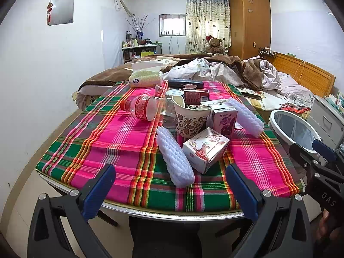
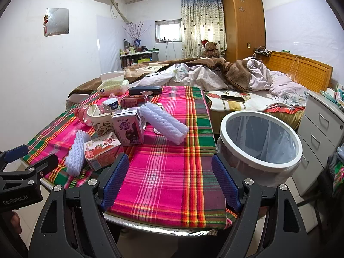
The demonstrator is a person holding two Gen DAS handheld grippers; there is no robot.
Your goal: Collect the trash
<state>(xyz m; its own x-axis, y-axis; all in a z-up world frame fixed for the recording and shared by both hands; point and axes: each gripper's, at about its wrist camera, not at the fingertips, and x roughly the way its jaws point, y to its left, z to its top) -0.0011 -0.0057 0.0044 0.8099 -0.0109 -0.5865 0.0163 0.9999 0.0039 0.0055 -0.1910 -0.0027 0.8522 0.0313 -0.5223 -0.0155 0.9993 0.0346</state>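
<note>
Trash lies on a plaid-clothed table point(image 1: 120, 142): a plastic bottle point(image 1: 142, 107) on its side, a paper cup point(image 1: 191, 117), a purple drink carton point(image 1: 224, 120), a pink carton point(image 1: 205, 150) tipped over, two white foam nets point(image 1: 174, 161) point(image 1: 246, 117) and a red can point(image 1: 196, 95). A white-rimmed bin point(image 2: 261, 139) with a clear liner stands at the table's right edge. My left gripper point(image 1: 169, 191) is open and empty at the near edge, in front of the near foam net. My right gripper point(image 2: 171, 180) is open and empty over bare cloth, left of the bin.
A tissue pack point(image 1: 146, 76) and a dark glasses case point(image 1: 186, 83) sit at the table's far end. An unmade bed point(image 2: 247, 79) lies behind, with a phone point(image 2: 233, 98) on it. White drawers point(image 2: 322, 129) stand right of the bin.
</note>
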